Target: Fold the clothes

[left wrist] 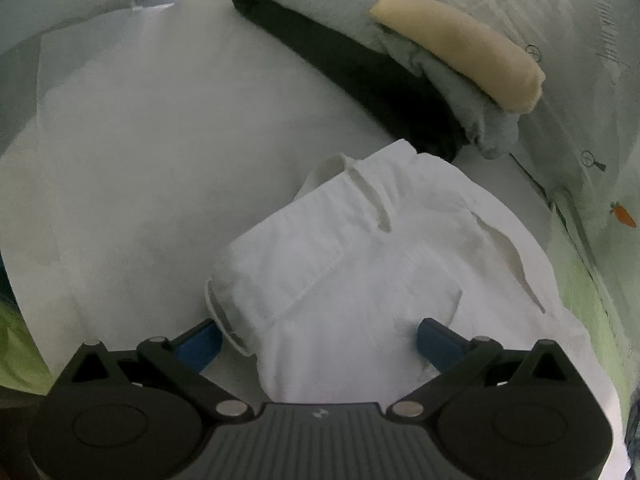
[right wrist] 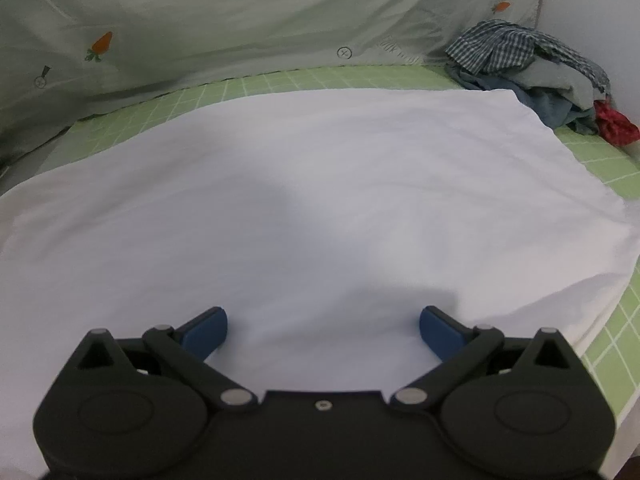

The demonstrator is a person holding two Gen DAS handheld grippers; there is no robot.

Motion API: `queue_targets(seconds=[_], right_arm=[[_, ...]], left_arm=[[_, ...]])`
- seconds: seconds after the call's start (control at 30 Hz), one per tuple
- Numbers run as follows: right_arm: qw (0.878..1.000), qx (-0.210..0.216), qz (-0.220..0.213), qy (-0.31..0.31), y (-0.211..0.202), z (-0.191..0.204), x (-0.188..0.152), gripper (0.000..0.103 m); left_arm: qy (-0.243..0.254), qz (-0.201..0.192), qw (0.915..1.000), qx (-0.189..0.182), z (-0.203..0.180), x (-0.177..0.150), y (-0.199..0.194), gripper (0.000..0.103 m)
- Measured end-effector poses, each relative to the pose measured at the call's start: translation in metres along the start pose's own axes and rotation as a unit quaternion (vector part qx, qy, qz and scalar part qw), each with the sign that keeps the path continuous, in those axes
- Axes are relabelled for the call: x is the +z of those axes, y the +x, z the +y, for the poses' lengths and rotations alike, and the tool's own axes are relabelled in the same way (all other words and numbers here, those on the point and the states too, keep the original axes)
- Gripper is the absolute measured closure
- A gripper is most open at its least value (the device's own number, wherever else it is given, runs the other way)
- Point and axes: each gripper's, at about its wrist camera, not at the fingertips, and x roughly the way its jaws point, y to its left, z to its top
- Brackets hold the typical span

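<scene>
A folded white garment with a drawstring lies on the white sheet in the left wrist view. My left gripper is open, its blue fingers either side of the garment's near edge, holding nothing. My right gripper is open and empty over the bare white sheet. A pile of unfolded clothes, checked, blue-grey and red, lies at the far right corner in the right wrist view.
A stack of folded clothes sits beyond the white garment: a black piece, a grey piece and a cream piece. A pale green quilt with carrot prints lines the back. A green grid mat shows under the sheet.
</scene>
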Motion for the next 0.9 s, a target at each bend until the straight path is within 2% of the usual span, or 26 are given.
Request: queue_targets(seconds=[0.17,0.23,0.33,0.4,0.43,0.47,0.5,0.57,0.67,0.73,0.8,0.9], right_arm=[[1.0,-0.002,-0.006,0.0,-0.001,0.0,-0.001,0.0],[1.0,-0.001,-0.008,-0.001,-0.001,0.0,-0.002,0.0],[1.0,0.001,-0.006,-0.003,-0.001,-0.001,-0.002,0.0],[1.0,0.003,-0.002,-0.005,-0.001,-0.002,0.0,0.0],[1.0,0.005,0.0,-0.006,-0.001,-0.002,0.001,0.0],[1.0,0.008,0.001,-0.007,0.0,-0.003,0.001,0.0],[1.0,0.012,0.004,-0.008,0.0,-0.004,0.003,0.0],[1.0,0.022,0.009,-0.011,0.001,-0.007,0.005,0.0],[0.999,0.042,0.018,-0.011,0.001,-0.014,0.009,0.0],[0.998,0.061,0.024,-0.014,0.001,-0.019,0.011,0.0],[0.996,0.08,0.027,-0.012,0.0,-0.025,0.013,0.0],[0.993,0.114,0.031,-0.003,-0.001,-0.039,0.017,0.0]], left_arm=[[0.016,-0.003,0.9998,0.008,-0.004,0.002,0.005,0.0],[0.008,-0.004,0.9999,0.005,-0.003,0.002,0.005,0.003],[0.002,-0.015,0.9998,0.008,-0.007,0.0,-0.002,0.024],[0.007,-0.018,0.9998,0.011,-0.011,0.001,-0.007,0.046],[0.005,-0.019,0.9998,0.007,-0.012,0.001,-0.01,0.052],[0.002,-0.022,0.9997,0.006,-0.014,0.001,-0.014,0.065],[0.0,-0.028,0.9995,0.01,-0.017,0.001,-0.017,0.085],[0.01,-0.046,0.9988,0.017,-0.025,-0.001,-0.027,0.088],[0.033,-0.079,0.9962,-0.013,-0.046,-0.008,-0.049,0.089],[0.066,-0.1,0.9922,-0.036,-0.073,-0.014,-0.065,0.089],[0.102,-0.112,0.9859,-0.071,-0.103,-0.021,-0.079,0.089],[0.169,-0.109,0.9699,-0.138,-0.16,-0.041,-0.096,0.089]])
